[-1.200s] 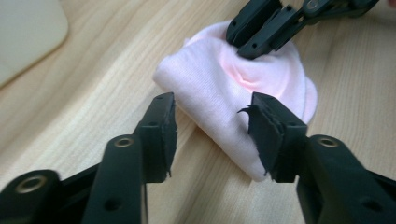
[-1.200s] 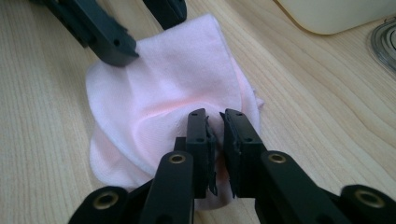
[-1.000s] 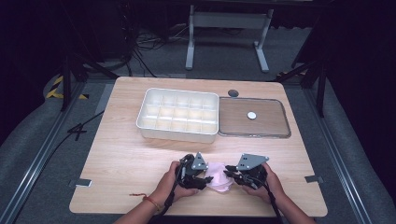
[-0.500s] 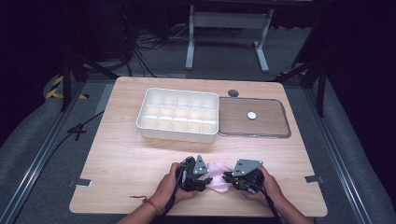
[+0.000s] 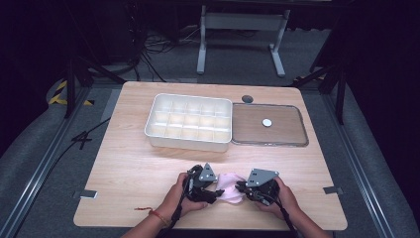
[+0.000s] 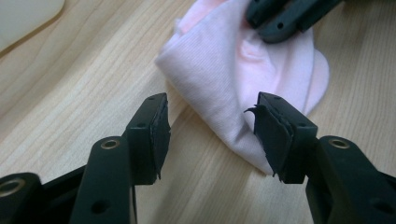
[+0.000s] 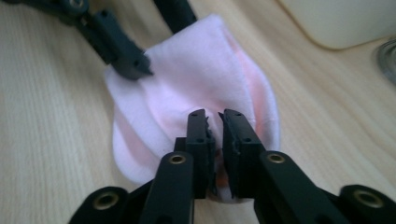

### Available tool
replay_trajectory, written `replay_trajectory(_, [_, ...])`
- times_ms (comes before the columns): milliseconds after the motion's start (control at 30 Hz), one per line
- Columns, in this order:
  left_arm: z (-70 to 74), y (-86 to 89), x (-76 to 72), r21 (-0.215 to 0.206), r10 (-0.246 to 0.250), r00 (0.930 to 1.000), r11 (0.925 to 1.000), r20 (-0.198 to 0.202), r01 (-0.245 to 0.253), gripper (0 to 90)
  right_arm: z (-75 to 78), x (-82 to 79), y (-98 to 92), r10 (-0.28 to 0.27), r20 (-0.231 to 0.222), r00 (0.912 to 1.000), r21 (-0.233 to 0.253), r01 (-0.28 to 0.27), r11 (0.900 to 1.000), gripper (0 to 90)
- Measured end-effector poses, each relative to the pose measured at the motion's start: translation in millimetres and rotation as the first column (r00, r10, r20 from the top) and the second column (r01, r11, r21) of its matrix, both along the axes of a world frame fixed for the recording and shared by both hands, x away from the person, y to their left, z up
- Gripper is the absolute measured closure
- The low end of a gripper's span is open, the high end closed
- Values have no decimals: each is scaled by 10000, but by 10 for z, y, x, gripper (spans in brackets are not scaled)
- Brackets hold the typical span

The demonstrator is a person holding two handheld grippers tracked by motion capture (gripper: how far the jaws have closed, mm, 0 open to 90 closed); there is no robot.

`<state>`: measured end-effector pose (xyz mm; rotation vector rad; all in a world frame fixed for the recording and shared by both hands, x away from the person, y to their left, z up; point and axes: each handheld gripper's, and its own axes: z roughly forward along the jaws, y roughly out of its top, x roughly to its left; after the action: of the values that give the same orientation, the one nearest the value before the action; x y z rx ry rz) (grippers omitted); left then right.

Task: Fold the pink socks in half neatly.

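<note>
A pale pink knitted cloth [image 5: 229, 186], folded like a small sock, lies on the wooden table [image 5: 133, 163] near its front edge, between my two grippers. My left gripper [image 6: 210, 114] is open, with its jaws on either side of the cloth's folded corner [image 6: 224, 70]. The right gripper [image 7: 215, 116] is shut on the opposite end of the cloth [image 7: 196, 74], pinching a fold. In the high view the left gripper [image 5: 212, 192] and right gripper [image 5: 241, 187] point at each other across the cloth.
A white compartment tray [image 5: 190, 141] stands at the table's middle. A shallow clear-rimmed tray [image 5: 302, 134] with a small white disc [image 5: 267, 122] sits to its right. A dark round cap [image 5: 247, 98] lies behind them. Bare wood spreads to the left and right of the hands.
Both hands have stayed at the pink cloth with only small shifts. The right gripper has edged slightly toward the left one.
</note>
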<state>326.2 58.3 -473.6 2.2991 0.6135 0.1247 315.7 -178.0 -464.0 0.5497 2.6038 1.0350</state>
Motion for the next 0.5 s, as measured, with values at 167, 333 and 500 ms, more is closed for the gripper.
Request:
replay_trajectory(167, [-2, 11, 4, 51, 51, 10000, 10000, -9, -51, 443, 73, -3, -57, -549, 645, 9964, 589, 511, 9970, 798])
replay_trajectory(333, [-22, 10, -7, 26, -87, 10000, 10000, -12, 87, 442, 70, -42, -38, 172, 537, 9984, 395, -194, 9990, 887])
replay_trajectory(500, [-20, 11, -11, 59, -83, 10000, 9999, 10, 83, 439, -34, 29, -23, 328, 41, 9995, 17, -328, 9995, 893])
